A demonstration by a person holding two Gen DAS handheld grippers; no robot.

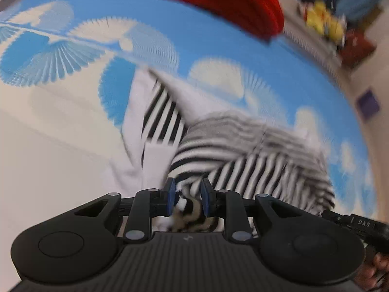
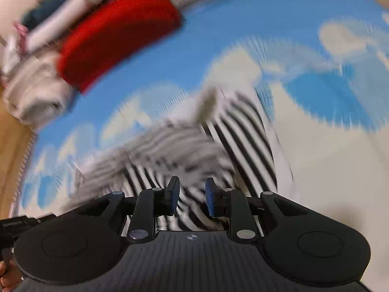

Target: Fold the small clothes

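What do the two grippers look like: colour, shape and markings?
Both the left gripper and the right gripper are black, with a ribbed body, two round discs, silver pivot pins, a small centre logo and blue pads on the fingers.

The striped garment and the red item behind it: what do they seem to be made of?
Striped garment: soft knit fabric, probably cotton jersey; it bunches and creases limply. Red item: thicker cloth, matte, maybe fleece or knit; blur hides the weave.

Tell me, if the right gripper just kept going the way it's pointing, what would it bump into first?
Most likely the striped garment: its black-and-white cloth lies right ahead of the right gripper and between its fingers. Blur hides the exact depth.
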